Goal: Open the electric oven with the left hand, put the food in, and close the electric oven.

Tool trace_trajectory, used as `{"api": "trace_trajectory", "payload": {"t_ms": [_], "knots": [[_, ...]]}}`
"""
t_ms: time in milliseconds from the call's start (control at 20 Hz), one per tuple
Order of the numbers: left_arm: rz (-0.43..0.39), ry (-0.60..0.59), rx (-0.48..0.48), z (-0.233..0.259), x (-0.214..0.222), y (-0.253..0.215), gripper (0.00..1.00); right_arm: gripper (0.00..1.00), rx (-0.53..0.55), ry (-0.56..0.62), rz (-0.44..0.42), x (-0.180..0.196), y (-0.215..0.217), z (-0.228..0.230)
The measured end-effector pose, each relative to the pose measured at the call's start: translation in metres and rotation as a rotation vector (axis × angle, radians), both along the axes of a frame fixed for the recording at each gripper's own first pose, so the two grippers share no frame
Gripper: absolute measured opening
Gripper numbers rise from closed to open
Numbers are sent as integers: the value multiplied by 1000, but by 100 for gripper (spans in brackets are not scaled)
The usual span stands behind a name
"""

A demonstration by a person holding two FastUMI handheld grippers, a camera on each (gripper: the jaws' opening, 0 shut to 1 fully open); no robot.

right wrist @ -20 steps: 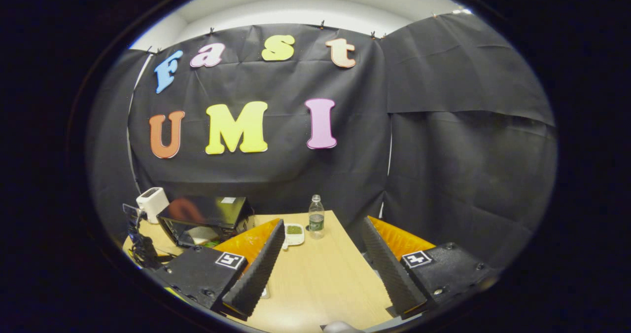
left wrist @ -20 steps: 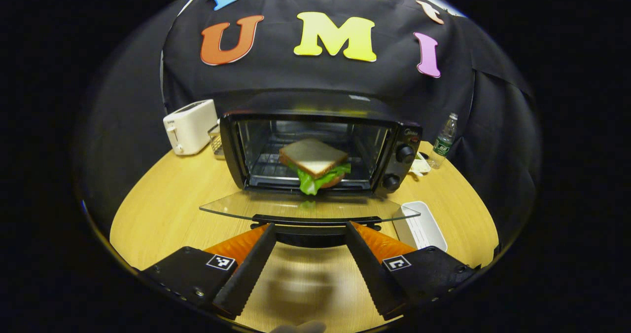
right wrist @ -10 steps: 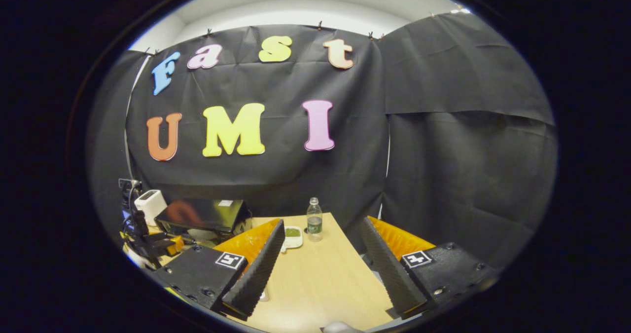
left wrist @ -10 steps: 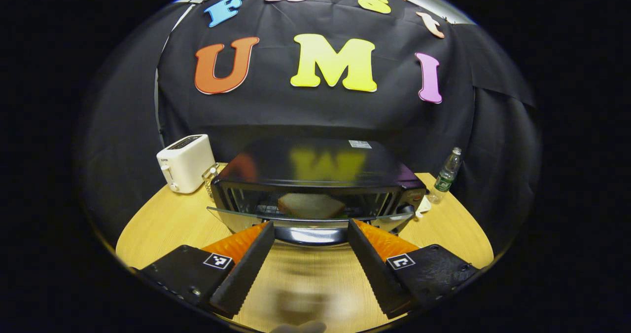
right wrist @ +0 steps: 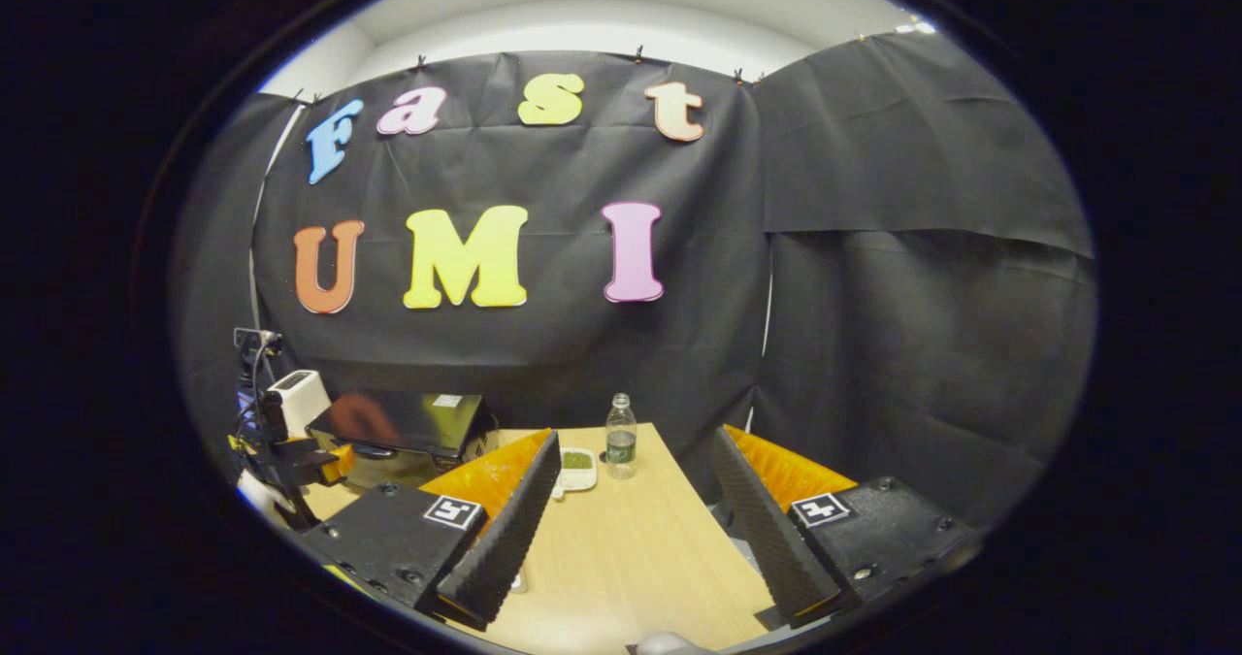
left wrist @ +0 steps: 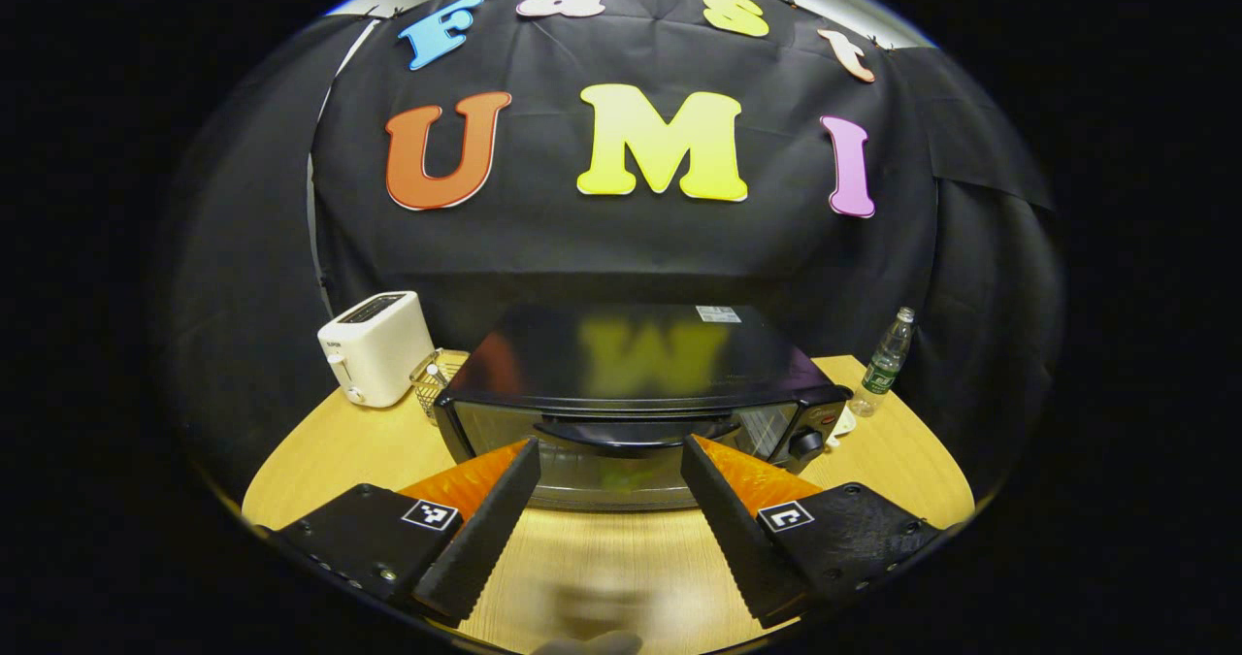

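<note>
I've got the left gripper [left wrist: 609, 500] spread wide, gripping nothing, fingers either side of the door handle [left wrist: 636, 435] on the toaster oven [left wrist: 631, 383]. Door looks up against the frame; sandwich [left wrist: 621, 480] is a faint green blur behind the glass. Risk: door not fully latched, could drop open if I back off. Right gripper [right wrist: 631, 529] also wide and empty, over the table [right wrist: 631, 558], well clear.

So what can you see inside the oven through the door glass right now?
The oven door is up. Through its glass a blurred green patch shows; reflections hide the rest of the inside.
</note>
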State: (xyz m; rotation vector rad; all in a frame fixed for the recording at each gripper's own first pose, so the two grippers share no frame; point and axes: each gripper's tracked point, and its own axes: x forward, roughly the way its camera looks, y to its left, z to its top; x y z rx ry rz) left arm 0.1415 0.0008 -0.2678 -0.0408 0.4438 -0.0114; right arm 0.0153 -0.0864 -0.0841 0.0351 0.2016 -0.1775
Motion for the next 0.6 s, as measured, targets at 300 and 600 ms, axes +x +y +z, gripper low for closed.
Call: {"api": "trace_trajectory", "payload": {"t_ms": [300, 600], "knots": [[-19, -131, 10, 73, -32, -2, 96, 90, 4, -49, 49, 2, 20, 24], [-20, -255, -2, 153, -75, 4, 96, 90, -7, -95, 103, -3, 45, 53]]}}
